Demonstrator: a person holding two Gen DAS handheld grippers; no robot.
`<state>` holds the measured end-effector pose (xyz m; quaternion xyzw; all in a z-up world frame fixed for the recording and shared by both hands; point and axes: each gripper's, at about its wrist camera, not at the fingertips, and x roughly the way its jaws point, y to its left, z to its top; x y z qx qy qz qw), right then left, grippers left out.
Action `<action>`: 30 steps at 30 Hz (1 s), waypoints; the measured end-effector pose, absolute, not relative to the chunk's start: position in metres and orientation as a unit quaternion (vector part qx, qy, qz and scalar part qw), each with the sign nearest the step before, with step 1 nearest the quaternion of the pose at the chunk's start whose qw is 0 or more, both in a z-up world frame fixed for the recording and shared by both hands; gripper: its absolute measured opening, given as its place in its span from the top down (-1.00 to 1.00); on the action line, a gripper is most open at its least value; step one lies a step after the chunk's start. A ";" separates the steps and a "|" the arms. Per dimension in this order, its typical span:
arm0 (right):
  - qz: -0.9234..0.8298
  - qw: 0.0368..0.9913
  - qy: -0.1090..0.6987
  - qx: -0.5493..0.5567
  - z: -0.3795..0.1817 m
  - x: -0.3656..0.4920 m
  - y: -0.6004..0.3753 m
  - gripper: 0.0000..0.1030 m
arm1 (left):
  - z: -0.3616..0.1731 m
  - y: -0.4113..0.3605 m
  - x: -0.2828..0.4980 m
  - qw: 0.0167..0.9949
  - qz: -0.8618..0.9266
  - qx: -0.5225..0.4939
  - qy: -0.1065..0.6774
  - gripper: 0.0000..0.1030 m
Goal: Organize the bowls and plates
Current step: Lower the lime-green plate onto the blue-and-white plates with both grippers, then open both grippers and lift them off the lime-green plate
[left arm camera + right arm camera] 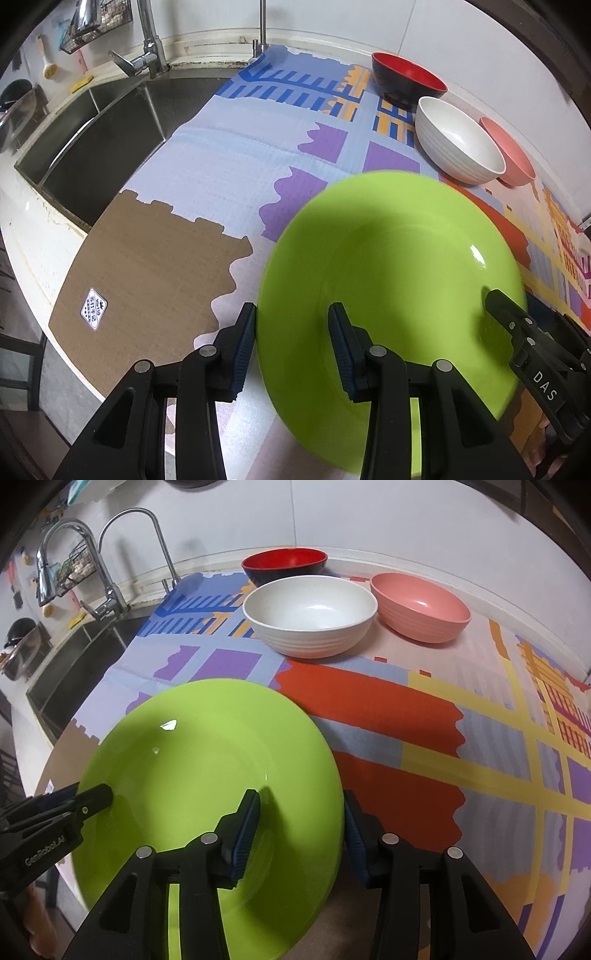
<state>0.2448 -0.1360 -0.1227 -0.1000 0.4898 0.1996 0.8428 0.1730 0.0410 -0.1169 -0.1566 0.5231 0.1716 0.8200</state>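
**Green plate straddled by both grippers at the front of the mat**

We saw a round, glossy lime-green plate (388,280) with a broad flat rim and a shallow well, lying at the near edge of the counter on a ribbed, patterned mat (229,166) in lilac, purple, blue, orange and brown.

Our left gripper (291,343) had its jaws wide apart, straddling the plate's left rim: one blue-ridged pad outside the edge, the other over the well. We could not tell whether either pad touched the plate, and nothing was pinched. Our right gripper (301,827) stood the same way on the opposite rim, also wide apart, gripping nothing.

Behind the plate, near the white backsplash, three smooth bowls were clustered: a red-lined black bowl (286,565) at the back, a cream bowl (310,613) with a ribbed outer wall just in front of it, and a pink bowl (421,605) just beside the cream one.

To the left lay a stainless steel sink (99,140) with a chrome faucet (147,55).
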 end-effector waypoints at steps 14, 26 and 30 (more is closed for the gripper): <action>0.206 0.848 0.482 -0.075 -0.109 0.243 -0.144 -0.05 | -0.086 0.032 0.176 0.852 0.153 -0.135 0.481 0.11; 0.190 0.872 0.448 -0.052 -0.076 0.248 -0.160 -0.04 | -0.056 0.017 0.197 0.883 0.125 -0.084 0.445 0.02; 0.178 0.881 0.435 -0.045 -0.066 0.255 -0.166 -0.04 | -0.048 0.013 0.208 0.891 0.112 -0.073 0.435 0.01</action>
